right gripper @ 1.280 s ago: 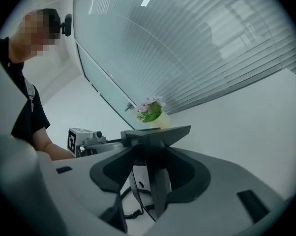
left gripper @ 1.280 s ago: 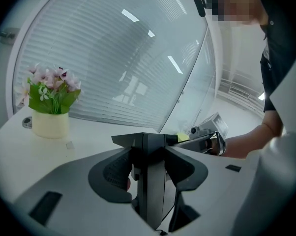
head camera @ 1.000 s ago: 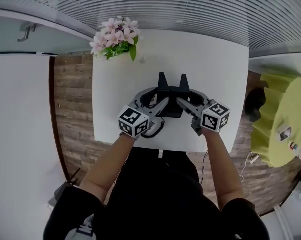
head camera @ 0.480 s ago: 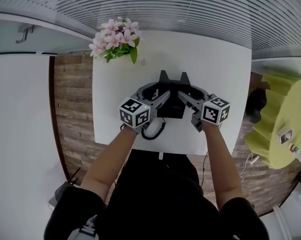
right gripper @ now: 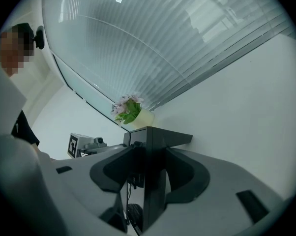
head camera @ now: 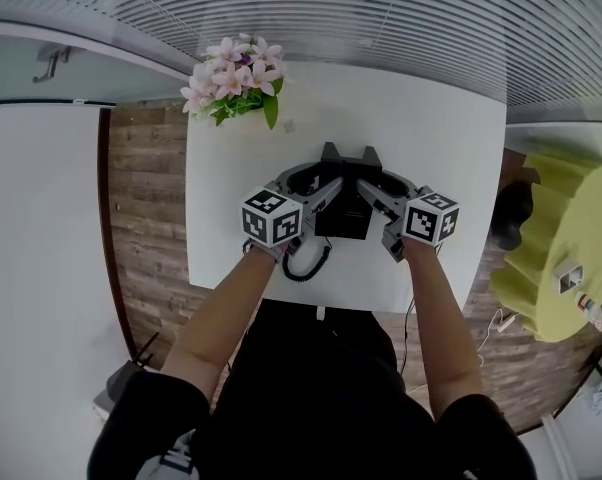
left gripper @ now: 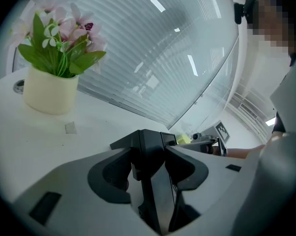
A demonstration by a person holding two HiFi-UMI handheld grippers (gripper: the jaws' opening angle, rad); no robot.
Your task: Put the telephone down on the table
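Two grippers clamp the telephone (head camera: 343, 218) between them: left gripper (head camera: 326, 191) shut on its left edge, right gripper (head camera: 367, 189) on its right. It is near the table's (head camera: 436, 118) front edge, cord (head camera: 310, 264) lying on top.

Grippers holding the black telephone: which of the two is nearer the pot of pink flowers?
The left gripper, clamping the telephone on the side toward the flowers; the right gripper clamps the opposite side, farther away.
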